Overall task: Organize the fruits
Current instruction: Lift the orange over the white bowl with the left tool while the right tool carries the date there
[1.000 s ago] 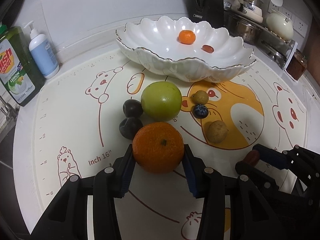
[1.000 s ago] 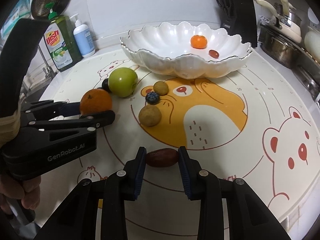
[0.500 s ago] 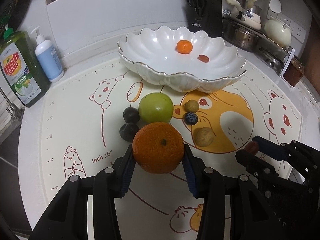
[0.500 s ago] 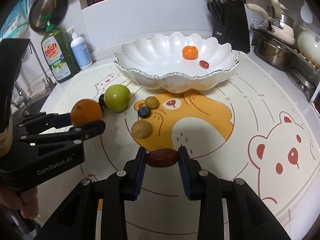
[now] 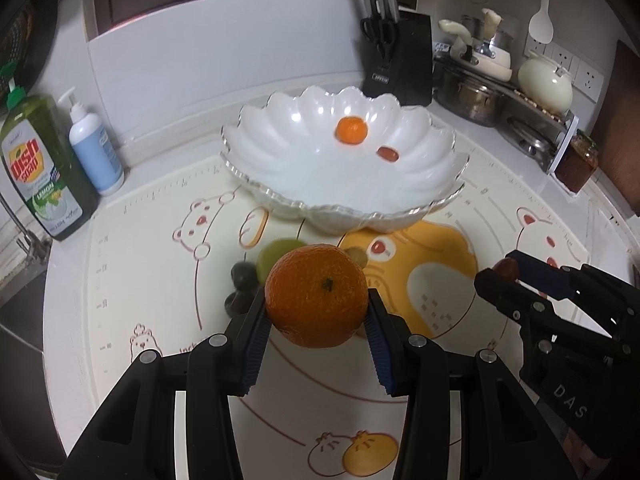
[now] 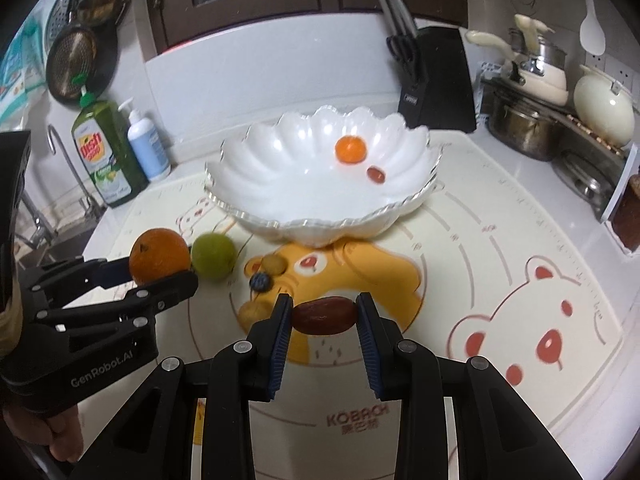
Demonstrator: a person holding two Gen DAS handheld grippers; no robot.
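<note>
My left gripper (image 5: 316,320) is shut on a large orange (image 5: 317,295) and holds it in the air above the mat, short of the white scalloped bowl (image 5: 280,160). My right gripper (image 6: 324,316) is shut on a brown date (image 6: 325,314), also lifted. The bowl (image 6: 256,168) holds a small mandarin (image 6: 351,149) and a red date (image 6: 376,175). On the mat in front of the bowl lie a green apple (image 6: 213,255), a blueberry (image 6: 260,281), two small brown fruits (image 6: 274,263) and two dark plums (image 5: 243,274).
Dish soap (image 5: 36,168) and a pump bottle (image 5: 94,148) stand at the back left by the sink. A knife block (image 5: 396,56), pots (image 5: 468,100) and a jar (image 5: 576,162) line the back right. The printed mat (image 6: 520,240) covers the counter.
Both grippers have risen with their fruit, the orange and the date now higher above the mat. The bowl appears lower and farther in both views.
</note>
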